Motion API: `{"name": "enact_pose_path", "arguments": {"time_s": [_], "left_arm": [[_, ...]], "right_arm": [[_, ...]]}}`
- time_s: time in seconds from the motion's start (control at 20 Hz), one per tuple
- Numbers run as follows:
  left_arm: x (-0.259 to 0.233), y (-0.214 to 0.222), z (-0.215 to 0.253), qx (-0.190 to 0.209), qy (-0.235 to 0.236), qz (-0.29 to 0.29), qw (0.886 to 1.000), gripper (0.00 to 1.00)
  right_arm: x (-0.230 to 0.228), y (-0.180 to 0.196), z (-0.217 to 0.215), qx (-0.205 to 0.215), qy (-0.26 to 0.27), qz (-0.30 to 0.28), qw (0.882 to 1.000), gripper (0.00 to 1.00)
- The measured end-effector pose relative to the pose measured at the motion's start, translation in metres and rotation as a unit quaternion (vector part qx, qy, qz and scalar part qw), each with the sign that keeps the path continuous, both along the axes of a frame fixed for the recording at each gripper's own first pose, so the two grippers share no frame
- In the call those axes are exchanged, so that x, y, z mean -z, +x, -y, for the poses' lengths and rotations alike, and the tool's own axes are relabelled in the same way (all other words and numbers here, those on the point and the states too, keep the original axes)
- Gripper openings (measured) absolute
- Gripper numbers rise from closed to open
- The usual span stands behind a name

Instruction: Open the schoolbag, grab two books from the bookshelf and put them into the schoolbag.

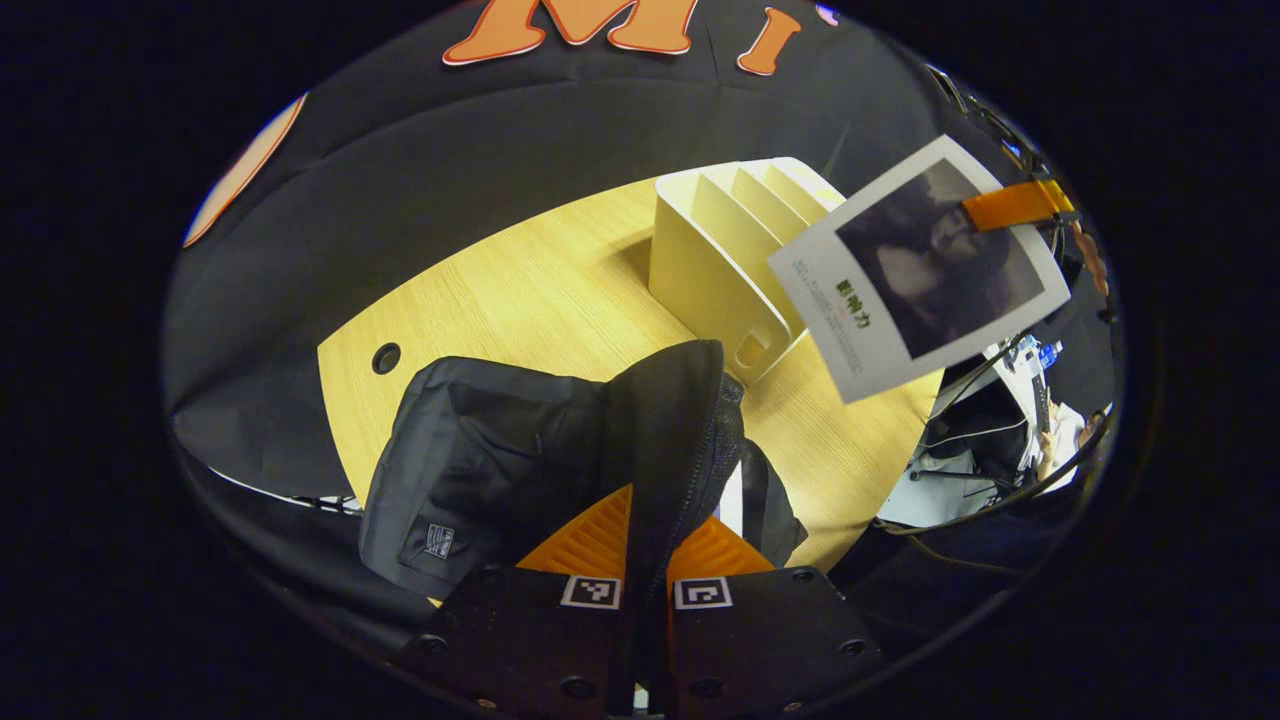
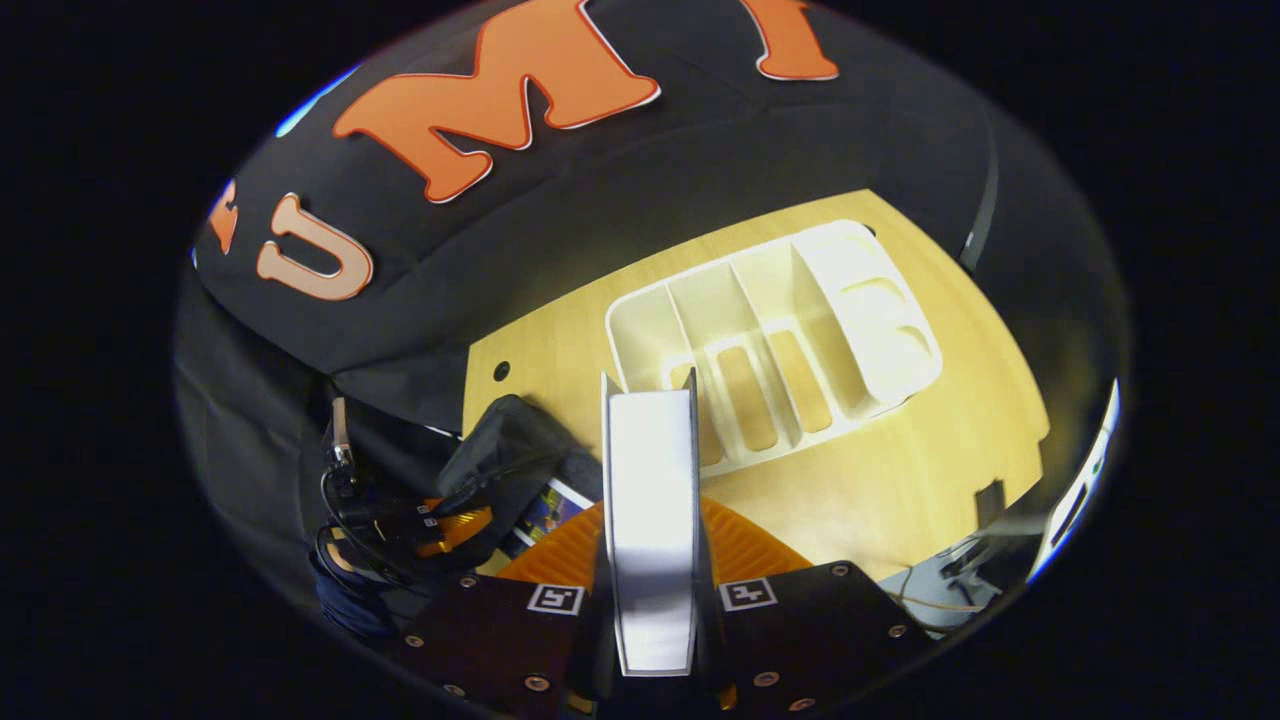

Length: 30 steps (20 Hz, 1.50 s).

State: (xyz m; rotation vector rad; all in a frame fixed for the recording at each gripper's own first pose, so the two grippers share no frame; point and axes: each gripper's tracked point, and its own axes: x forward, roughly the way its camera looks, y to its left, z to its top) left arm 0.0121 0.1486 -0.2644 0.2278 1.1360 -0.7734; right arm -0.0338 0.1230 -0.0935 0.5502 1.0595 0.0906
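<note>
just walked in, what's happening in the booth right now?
A person works two handheld grippers at a wooden table. The left gripper is shut on the black schoolbag's flap, holding the bag open. The right gripper is shut on a white-covered book, carried above the table near the white bookshelf, whose slots look empty. Another book appears to be in the bag already.

The book's (image 1: 920, 270) cover print is too small to make out, and its upper corner at two o'clock is covered by an orange finger (image 1: 1015, 205). The schoolbag (image 1: 520, 460) hides the bench (image 1: 520, 290) beneath it. In the right gripper view, a second book (image 2: 555, 505) at eight o'clock shows as a partial sliver inside the bag.
</note>
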Motion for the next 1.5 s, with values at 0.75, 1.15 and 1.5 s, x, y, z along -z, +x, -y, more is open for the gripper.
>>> {"name": "enact_pose_path", "arguments": {"time_s": [0.75, 1.15, 1.5], "left_arm": [[-0.015, 0.000, 0.001, 0.001, -0.022, 0.018, 1.000, 0.06], [-0.022, -0.004, 0.008, -0.009, -0.042, 0.025, 0.999, 0.06], [-0.023, -0.020, 0.026, 0.008, -0.048, 0.026, 0.998, 0.05]], "right_arm": [[0.072, -0.010, -0.126, 0.067, 0.214, 0.025, 0.974, 0.33], [0.116, -0.001, -0.185, 0.096, 0.266, 0.015, 0.959, 0.33], [0.138, 0.005, -0.235, 0.085, 0.263, 0.014, 0.961, 0.33]]}}
